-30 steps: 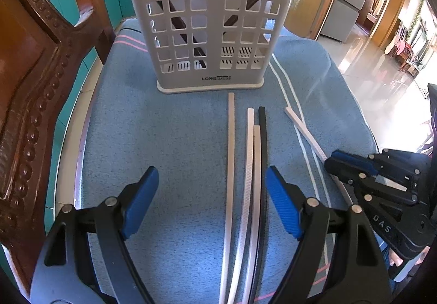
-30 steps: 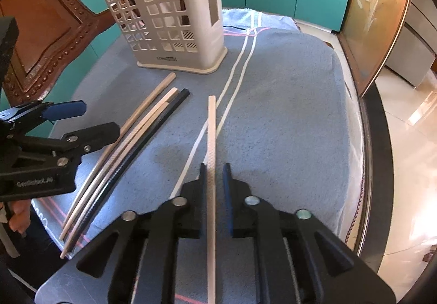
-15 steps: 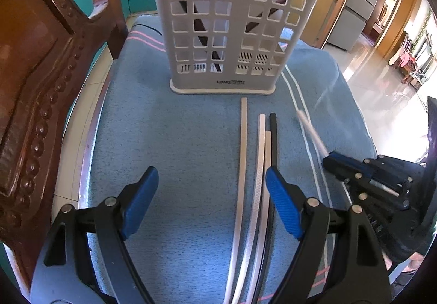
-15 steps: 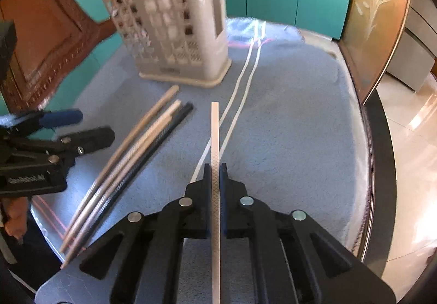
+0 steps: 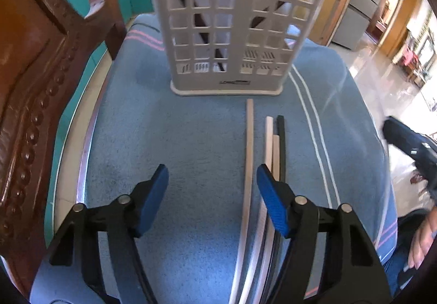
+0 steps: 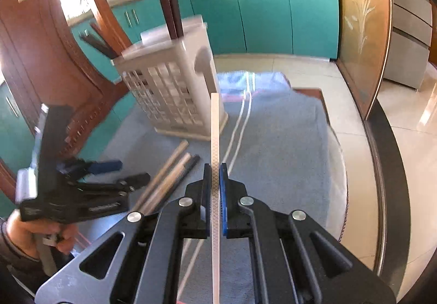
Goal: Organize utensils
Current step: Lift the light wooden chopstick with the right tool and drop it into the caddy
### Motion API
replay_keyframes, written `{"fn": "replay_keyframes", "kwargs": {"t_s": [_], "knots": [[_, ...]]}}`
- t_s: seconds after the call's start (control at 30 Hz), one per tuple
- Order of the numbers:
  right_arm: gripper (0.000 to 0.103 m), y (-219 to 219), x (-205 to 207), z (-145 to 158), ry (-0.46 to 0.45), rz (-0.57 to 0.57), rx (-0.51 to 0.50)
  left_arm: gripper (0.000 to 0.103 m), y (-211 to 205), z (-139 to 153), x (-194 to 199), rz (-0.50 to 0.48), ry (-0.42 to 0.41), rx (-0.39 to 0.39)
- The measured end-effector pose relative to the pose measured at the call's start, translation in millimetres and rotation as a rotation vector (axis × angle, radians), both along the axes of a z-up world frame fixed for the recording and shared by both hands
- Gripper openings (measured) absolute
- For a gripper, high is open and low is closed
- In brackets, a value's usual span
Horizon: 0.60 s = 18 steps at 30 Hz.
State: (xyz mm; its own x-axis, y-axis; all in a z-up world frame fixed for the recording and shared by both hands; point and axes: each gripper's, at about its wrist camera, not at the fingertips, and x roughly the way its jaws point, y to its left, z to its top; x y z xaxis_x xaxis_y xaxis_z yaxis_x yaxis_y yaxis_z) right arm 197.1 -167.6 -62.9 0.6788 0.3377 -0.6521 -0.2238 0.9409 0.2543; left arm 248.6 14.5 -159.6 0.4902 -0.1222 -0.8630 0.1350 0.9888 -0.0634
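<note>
The near ends of the loose chopsticks (image 5: 249,194) run off the bottom edge of the left wrist view, and the left gripper's (image 5: 211,192) right finger (image 5: 273,205) covers part of the middle ones. The utensil basket (image 5: 232,31) is cut at the top there, so its rim and the upper lengths of the dark sticks (image 5: 200,22) inside go unseen. The right gripper (image 5: 409,142) shows only as a dark blur at that view's right edge. In the right wrist view the basket (image 6: 174,91) is motion-blurred, and the held chopstick (image 6: 215,167) leaves the frame at the bottom.
</note>
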Motion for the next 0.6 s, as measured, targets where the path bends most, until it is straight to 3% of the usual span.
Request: {"fn": "replay_keyframes", "kwargs": {"t_s": [0.2,0.37,0.5,0.6], "knots": [[0.006,-17.0,-16.1,72.7,-0.188,0.015,0.147,0.068,9.1,15.9,-1.3,0.035,-0.057,-0.013],[0.006,-20.0,-3.4,137.5,-0.349,0.015,0.242,0.069,26.6,28.2,-1.9,0.083,-0.087,-0.044],[0.006,-2.6,8.2,183.3,-0.514,-0.014,0.232,0.069,32.7,30.3,2.8,0.098,-0.085,-0.054],[0.006,19.2,29.4,200.1,-0.581,-0.022,0.205,0.069,30.8,31.1,2.5,0.092,-0.085,-0.057]]}}
